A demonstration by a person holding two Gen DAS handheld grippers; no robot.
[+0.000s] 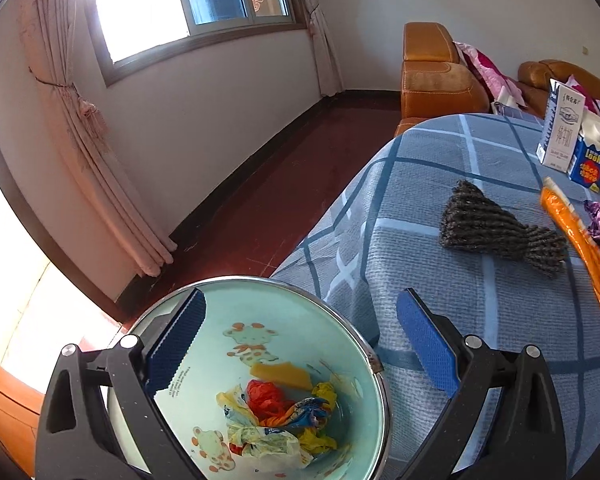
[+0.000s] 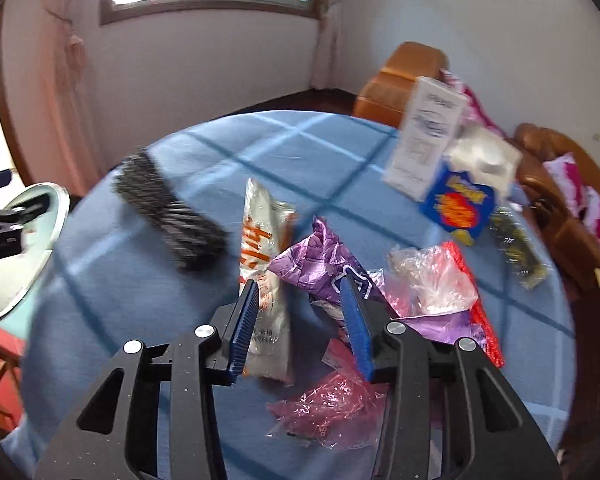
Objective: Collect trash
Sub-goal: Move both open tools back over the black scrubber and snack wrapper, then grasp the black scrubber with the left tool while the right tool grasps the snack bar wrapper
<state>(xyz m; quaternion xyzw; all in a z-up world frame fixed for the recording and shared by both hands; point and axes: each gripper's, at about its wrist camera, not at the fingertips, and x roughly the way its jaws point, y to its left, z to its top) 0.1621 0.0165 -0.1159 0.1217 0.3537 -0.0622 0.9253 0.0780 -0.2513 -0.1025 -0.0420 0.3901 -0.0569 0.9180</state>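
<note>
My left gripper (image 1: 300, 352) is open and empty, above a light blue trash bin (image 1: 172, 308) with several crumpled wrappers (image 1: 284, 416) inside, beside the table. My right gripper (image 2: 304, 316) is open over a pile of trash on the blue plaid tablecloth (image 2: 340, 152). An orange-and-white snack wrapper (image 2: 260, 240) stands against its left finger (image 2: 244, 328). A purple wrapper (image 2: 320, 256) lies between the fingers. Pink and clear plastic (image 2: 332, 408) lies below, and clear plastic with red (image 2: 436, 280) to the right. The orange wrapper also shows in the left wrist view (image 1: 576, 240).
A dark knitted cloth (image 1: 496, 232) lies on the table, also in the right wrist view (image 2: 168, 212). A white carton (image 2: 424, 136), a blue box (image 2: 460, 204) and a dark packet (image 2: 516, 248) stand at the far right. An orange sofa (image 1: 436, 76) is behind the table.
</note>
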